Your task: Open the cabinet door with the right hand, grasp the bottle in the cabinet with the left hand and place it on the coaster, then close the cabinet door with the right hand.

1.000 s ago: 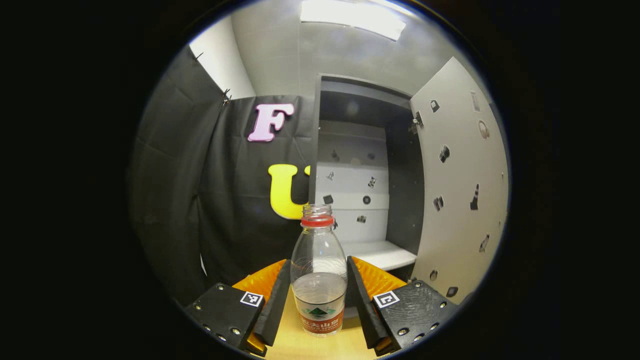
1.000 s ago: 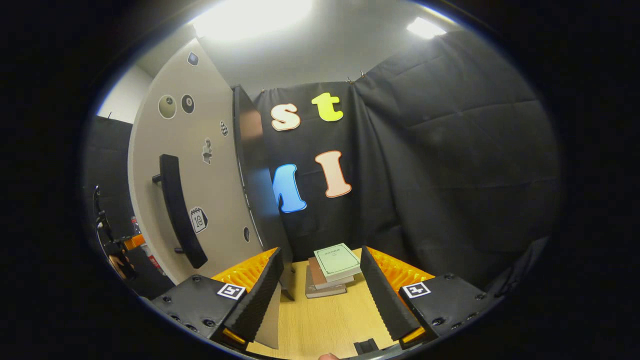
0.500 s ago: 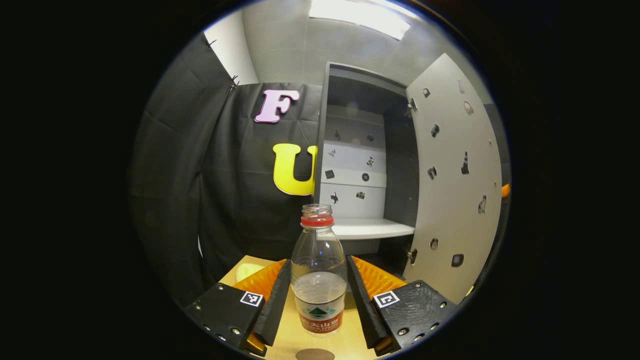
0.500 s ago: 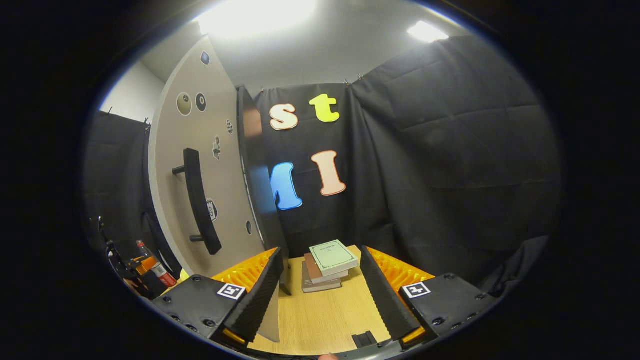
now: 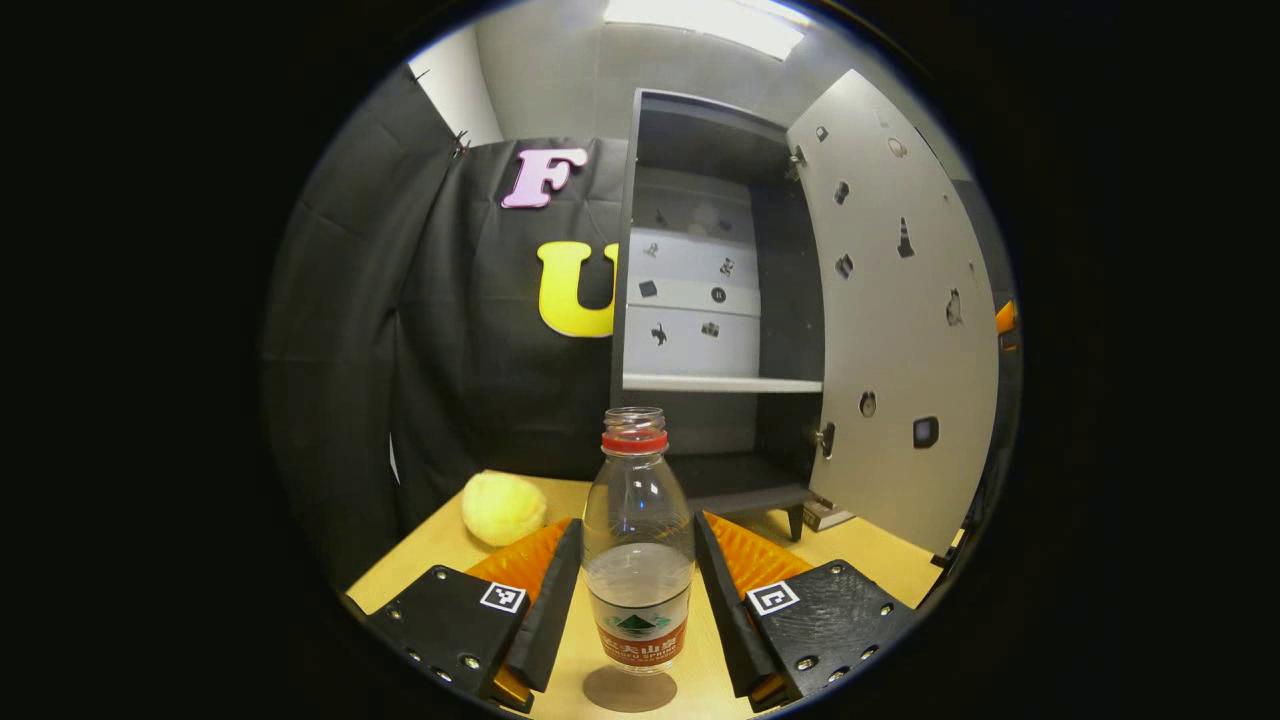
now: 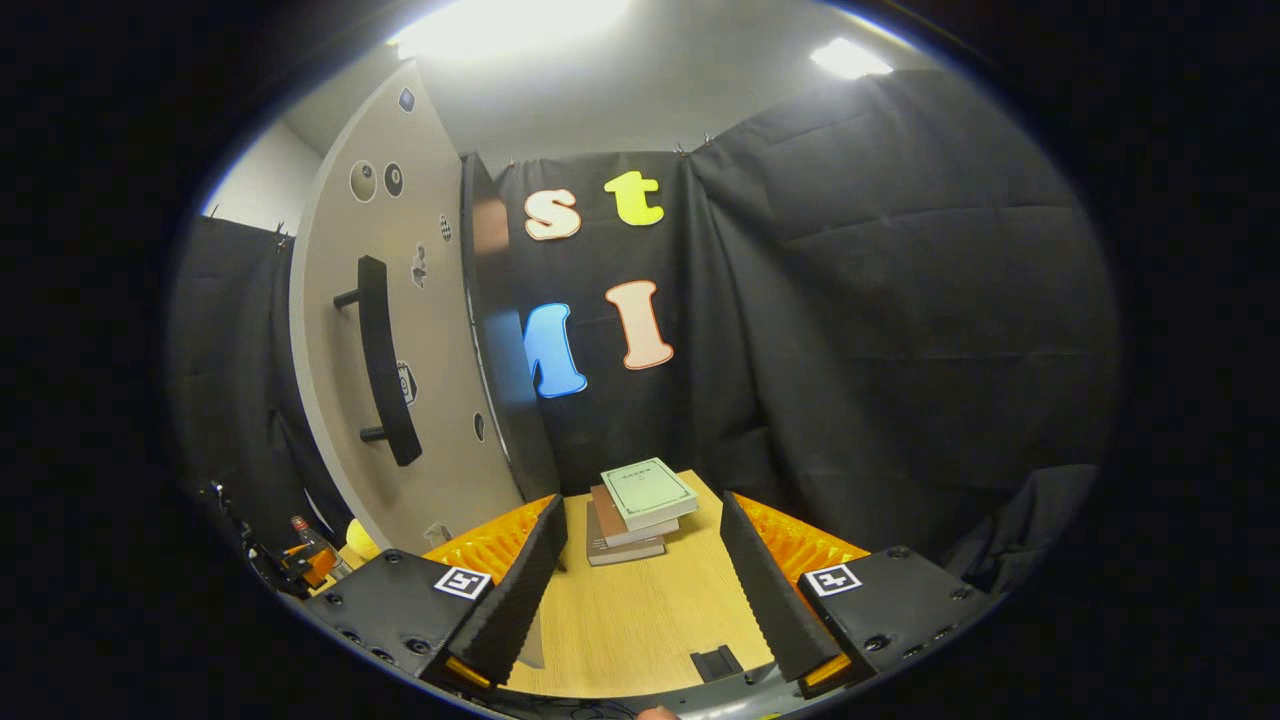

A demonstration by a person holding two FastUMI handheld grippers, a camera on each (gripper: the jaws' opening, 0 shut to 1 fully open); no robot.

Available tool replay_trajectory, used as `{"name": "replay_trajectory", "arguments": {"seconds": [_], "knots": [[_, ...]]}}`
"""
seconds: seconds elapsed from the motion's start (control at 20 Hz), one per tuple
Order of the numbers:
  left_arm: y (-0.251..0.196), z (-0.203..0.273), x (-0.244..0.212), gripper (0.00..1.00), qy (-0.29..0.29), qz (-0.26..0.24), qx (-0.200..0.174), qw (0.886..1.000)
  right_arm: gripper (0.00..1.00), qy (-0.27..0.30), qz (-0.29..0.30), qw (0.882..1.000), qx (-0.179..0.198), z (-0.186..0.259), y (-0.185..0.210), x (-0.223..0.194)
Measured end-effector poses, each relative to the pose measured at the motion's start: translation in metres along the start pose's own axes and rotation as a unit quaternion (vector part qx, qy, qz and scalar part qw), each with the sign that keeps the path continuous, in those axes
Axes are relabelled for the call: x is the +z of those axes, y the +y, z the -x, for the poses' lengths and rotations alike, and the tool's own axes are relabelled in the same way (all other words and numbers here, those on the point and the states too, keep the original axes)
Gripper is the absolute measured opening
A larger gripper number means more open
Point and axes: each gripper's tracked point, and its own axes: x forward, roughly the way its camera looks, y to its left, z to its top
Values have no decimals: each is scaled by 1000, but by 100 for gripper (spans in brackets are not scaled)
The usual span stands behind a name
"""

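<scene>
Between my left gripper [image 5: 638, 600] fingers sits the bottle [image 5: 638, 560], upright, cap off, both fingers pressing its sides, clamped on it. Right below it, at the near edge, the round coaster [image 5: 629, 689] lies on the desk [image 5: 880, 555]; can't tell if the bottle touches it. Ahead and a bit right, the cabinet [image 5: 700, 300] stands with its door [image 5: 900, 320] swung wide. Ahead left, a yellow ball [image 5: 503, 508]. My right gripper [image 6: 640, 575] is spread apart, holding nothing; books [image 6: 635, 508] lie just ahead of it, the door handle [image 6: 385, 370] off to its left.
</scene>
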Motion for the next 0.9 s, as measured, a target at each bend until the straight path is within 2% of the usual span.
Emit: {"name": "replay_trajectory", "arguments": {"seconds": [0.4,0.6,0.65,0.9], "knots": [[12,-16,-69,63,36,18,24,999,98,22,20,1000,-1,0,-2,-12],[12,-18,-73,63,27,8,37,999,98,27,25,999,2,-2,-2,-13],[10,-16,-76,60,29,6,38,999,98,28,26,999,3,-2,-2,-13],[7,-11,-74,63,37,6,51,998,98,27,16,999,9,-9,-2,-12]]}}
